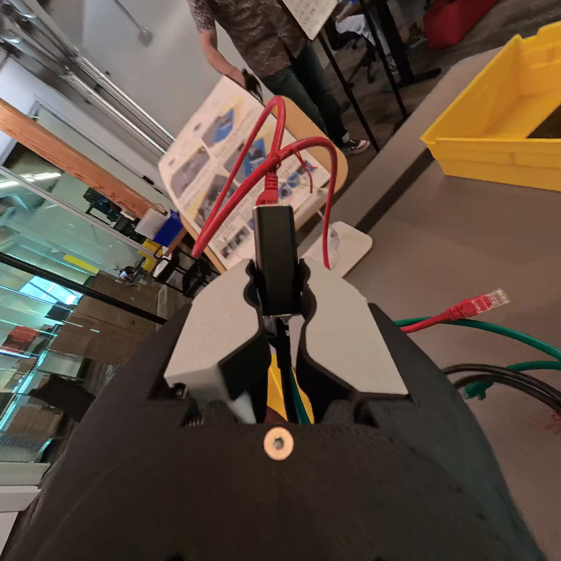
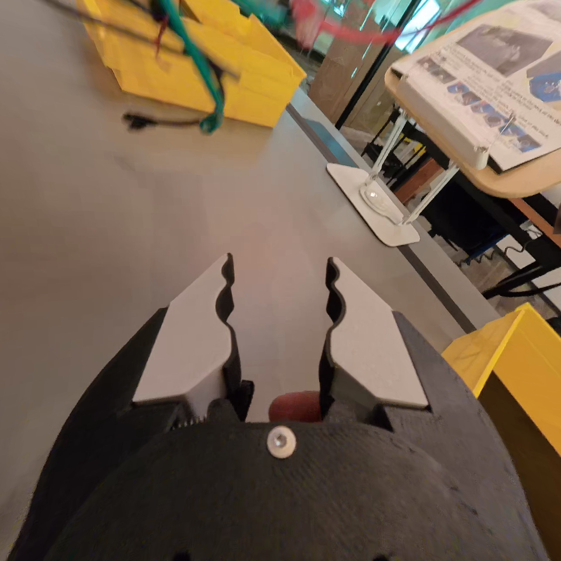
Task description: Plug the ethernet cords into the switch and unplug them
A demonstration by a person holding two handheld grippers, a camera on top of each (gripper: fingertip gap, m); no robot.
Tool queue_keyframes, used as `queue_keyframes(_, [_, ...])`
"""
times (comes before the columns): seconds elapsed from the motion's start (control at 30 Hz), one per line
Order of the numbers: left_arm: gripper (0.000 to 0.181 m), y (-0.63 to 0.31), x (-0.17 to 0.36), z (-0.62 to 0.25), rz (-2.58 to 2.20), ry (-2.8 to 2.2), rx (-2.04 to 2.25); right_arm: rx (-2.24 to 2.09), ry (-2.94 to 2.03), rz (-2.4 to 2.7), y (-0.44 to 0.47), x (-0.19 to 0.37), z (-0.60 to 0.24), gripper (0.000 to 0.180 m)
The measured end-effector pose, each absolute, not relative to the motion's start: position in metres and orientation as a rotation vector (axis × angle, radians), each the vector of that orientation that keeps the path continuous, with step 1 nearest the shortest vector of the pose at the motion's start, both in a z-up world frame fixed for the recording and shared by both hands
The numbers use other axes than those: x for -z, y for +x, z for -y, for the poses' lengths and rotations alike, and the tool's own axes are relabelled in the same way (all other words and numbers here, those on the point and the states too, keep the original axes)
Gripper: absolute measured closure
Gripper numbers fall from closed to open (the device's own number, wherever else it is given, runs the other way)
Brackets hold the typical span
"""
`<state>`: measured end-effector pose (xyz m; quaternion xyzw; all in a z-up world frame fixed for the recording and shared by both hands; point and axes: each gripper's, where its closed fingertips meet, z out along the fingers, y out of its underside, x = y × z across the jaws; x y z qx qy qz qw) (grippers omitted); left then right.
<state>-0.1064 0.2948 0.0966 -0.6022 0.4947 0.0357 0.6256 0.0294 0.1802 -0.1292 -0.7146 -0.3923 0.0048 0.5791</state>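
Observation:
In the left wrist view my left gripper is shut on a small black switch, held up above the table. A red ethernet cord loops above it and its plug sits in the switch's far end. The cord's other plug hangs free at the right, over a green cord and black cables. In the right wrist view my right gripper is open and empty, low over the grey table. A green cord and a blurred red cord hang at the top.
A yellow bin stands on the table; in the right wrist view one yellow bin is far left and another near right. A poster stand stands at the table's edge. A person stands beyond the table. My right fingertips sit around 30 cm from my left ones.

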Motion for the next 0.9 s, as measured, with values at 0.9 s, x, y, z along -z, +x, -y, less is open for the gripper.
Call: queue_keyframes(0.9, [0.16,-0.085,0.126,-0.317,-1.35,-1.673,0.024,-0.237,-1.868,0.985,0.01,0.161,-0.181,0.068])
